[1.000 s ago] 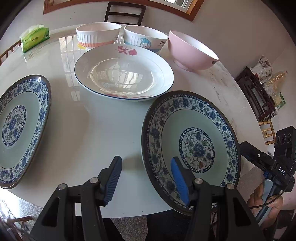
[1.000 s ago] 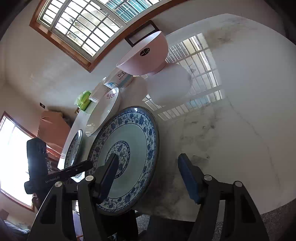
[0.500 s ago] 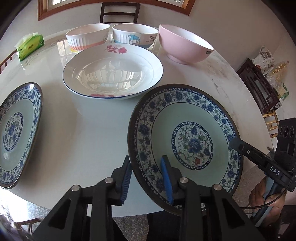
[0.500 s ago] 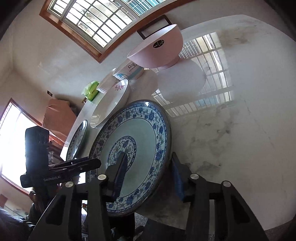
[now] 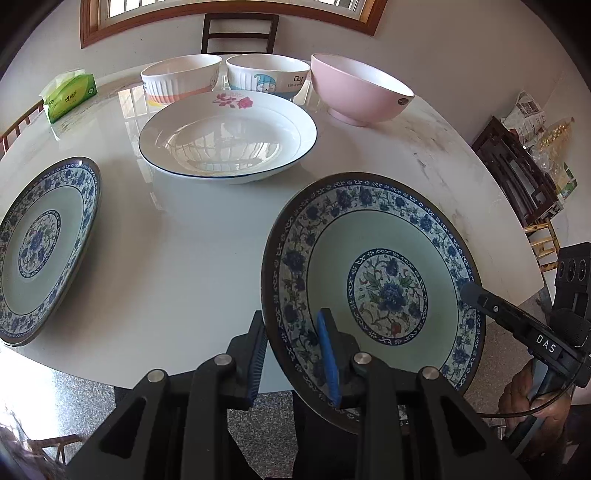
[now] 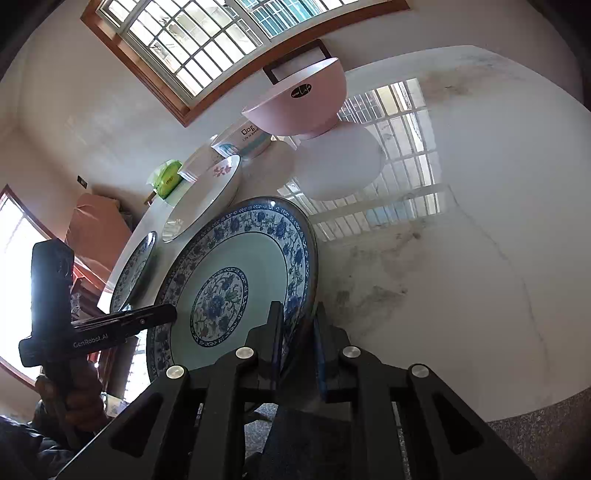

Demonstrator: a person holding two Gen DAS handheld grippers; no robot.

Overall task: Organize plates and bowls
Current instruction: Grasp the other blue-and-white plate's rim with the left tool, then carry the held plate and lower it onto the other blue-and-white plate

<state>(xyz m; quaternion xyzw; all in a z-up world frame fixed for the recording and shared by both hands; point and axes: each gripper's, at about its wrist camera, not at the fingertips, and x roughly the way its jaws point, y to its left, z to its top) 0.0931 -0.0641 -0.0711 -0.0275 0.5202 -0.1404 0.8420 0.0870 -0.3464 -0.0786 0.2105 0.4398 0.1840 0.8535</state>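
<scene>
A blue floral plate [image 5: 376,280] is held off the white table, tilted. My left gripper [image 5: 293,362] is shut on its near left rim. My right gripper [image 6: 297,347] is shut on its right rim [image 6: 306,266]. A second blue floral plate [image 5: 40,247] lies flat at the table's left. A white deep plate with a rose [image 5: 229,136] sits in the middle. Behind it stand a ribbed white bowl [image 5: 181,79], a white cartoon bowl [image 5: 267,75] and a pink bowl [image 5: 360,92].
A green tissue pack [image 5: 70,96] lies at the far left of the round table [image 5: 177,236]. A dark chair [image 5: 240,33] stands behind the table. A dark wooden shelf with bags [image 5: 524,170] stands to the right. The table's front edge is just ahead of my left gripper.
Both grippers closed on the right-hand blue plate's rim, one on each side. The plate has since risen off the table and tilted.
</scene>
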